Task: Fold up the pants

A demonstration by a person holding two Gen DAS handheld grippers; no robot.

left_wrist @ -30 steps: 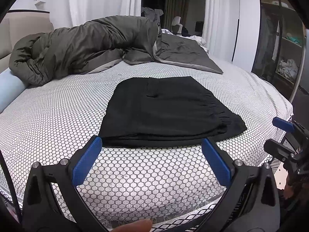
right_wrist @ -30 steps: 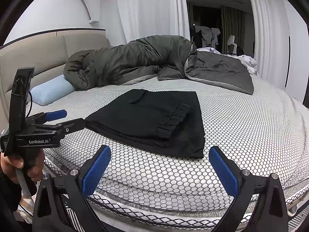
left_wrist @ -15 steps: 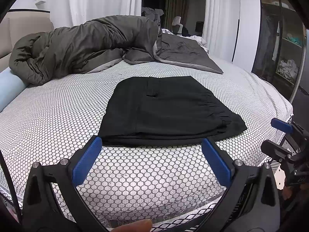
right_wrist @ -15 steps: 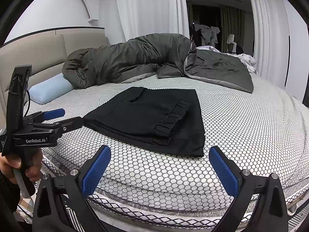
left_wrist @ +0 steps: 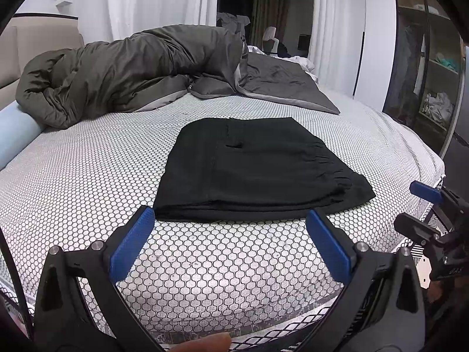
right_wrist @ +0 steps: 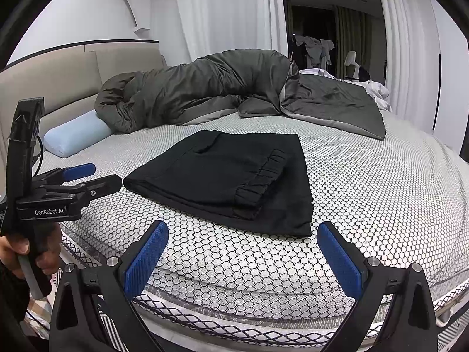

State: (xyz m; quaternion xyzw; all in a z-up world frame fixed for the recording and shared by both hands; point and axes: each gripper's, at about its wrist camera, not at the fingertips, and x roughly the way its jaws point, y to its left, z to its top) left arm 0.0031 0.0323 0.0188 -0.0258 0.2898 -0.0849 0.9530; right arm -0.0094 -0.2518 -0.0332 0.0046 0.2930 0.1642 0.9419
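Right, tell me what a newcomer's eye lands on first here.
The black pants, folded into a neat stack, lie mid-bed on the honeycomb-patterned cover. Behind them a bunched dark duvet sprawls along the far side. Up close, both grippers, left gripper and right gripper, hover open and empty.

The left gripper is hovering with its blue pads spread wide, gripping nothing. The right gripper is hovering likewise, pads wide apart and empty. A hand is wrapping around the left gripper's handle, a fingertip showing below.
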